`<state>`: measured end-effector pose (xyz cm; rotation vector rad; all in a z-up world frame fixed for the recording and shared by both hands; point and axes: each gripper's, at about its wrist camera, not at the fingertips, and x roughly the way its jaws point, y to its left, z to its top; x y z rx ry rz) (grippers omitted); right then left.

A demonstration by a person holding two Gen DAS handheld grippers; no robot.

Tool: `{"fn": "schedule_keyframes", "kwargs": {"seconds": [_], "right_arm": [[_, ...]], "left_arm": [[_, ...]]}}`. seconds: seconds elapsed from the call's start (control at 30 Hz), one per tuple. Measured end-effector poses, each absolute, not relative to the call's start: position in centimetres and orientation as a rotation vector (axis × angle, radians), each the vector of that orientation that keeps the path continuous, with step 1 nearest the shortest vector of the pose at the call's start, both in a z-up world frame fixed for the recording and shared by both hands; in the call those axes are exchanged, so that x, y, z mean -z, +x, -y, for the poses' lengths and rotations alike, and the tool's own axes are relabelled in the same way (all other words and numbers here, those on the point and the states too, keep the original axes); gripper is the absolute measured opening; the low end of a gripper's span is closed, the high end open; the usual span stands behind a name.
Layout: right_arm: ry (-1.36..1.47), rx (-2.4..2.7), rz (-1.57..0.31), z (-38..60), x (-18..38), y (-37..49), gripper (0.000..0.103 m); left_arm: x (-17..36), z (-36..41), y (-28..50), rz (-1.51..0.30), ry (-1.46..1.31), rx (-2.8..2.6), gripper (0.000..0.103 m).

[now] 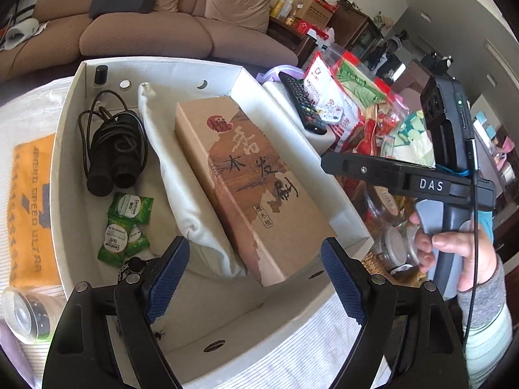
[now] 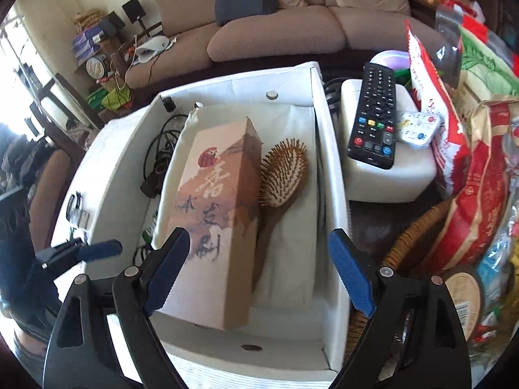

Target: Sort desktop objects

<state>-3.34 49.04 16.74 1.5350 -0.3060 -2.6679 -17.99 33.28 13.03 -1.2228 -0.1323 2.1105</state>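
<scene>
White box [image 2: 337, 201] below open tongs [image 2: 259, 269].

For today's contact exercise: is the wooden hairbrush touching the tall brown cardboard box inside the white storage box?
Touching. The right wrist view shows the hairbrush lying against the brown box's side, no gap between them.

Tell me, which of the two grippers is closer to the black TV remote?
Right. The right gripper hangs over the white box's edge beside the black TV remote. The left gripper sits across the box, farther away.
</scene>
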Motion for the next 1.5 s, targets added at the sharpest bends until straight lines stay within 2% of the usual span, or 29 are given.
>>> {"fn": "schedule_keyframes", "kwargs": {"seconds": [0.07,0.17,0.33,0.47,0.57,0.63,0.83,0.9,0.97,1.03,1.1,1.23,1.33,1.5], "right_arm": [[1.565,2.628,0.283,-48.8,-16.3,-2.5,0.063],[1.570,2.570,0.280,-48.0,-15.3,-1.5,0.047],[1.561,2.439,0.446,-46.6,-12.8,-1.1,0.046],[1.538,2.447,0.479,-46.0,-12.8,-1.2,0.046],[1.506,2.390,0.624,-47.0,-12.6,-0.5,0.046],[1.553,2.450,0.561,-47.1,-12.7,0.0,0.047],[1.581,2.602,0.290,-46.1,-15.0,2.6,0.048],[1.578,2.637,0.237,-45.7,-15.7,3.7,0.053],[1.564,2.662,0.227,-45.5,-16.3,5.0,0.068],[1.567,2.689,0.197,-45.1,-16.6,6.0,0.077],[1.575,2.711,0.157,-44.7,-16.7,6.9,0.078],[1.562,2.735,0.101,-43.7,-17.0,8.4,0.094],[1.566,2.736,0.076,-43.0,-16.9,9.1,0.095],[1.558,2.731,0.097,-42.1,-17.0,10.3,0.103]], "left_arm": [[-13.0,-34.2,-17.4,0.067,-1.228,-2.115,0.086],[-12.7,-35.3,-16.5,-0.045,-1.240,-2.118,0.086],[-12.6,-35.2,-15.8,-0.055,-1.258,-2.113,0.086],[-12.8,-34.5,-15.6,-0.064,-1.274,-2.136,0.086],[-13.1,-34.1,-15.4,-0.061,-1.270,-2.148,0.086],[-13.3,-33.9,-15.2,-0.070,-1.270,-2.174,0.096],[-13.7,-33.6,-13.5,-0.127,-1.283,-2.242,0.098],[-13.8,-33.4,-12.7,-0.140,-1.290,-2.272,0.103],[-13.9,-33.1,-11.9,-0.145,-1.295,-2.299,0.103],[-13.9,-32.7,-11.1,-0.150,-1.300,-2.318,0.103],[-13.9,-32.4,-10.2,-0.153,-1.304,-2.335,0.103],[-14.0,-31.3,-8.5,-0.146,-1.306,-2.378,0.103],[-13.9,-30.8,-7.6,-0.146,-1.319,-2.395,0.103],[-14.2,-30.2,-6.1,-0.162,-1.321,-2.414,0.103]]}}
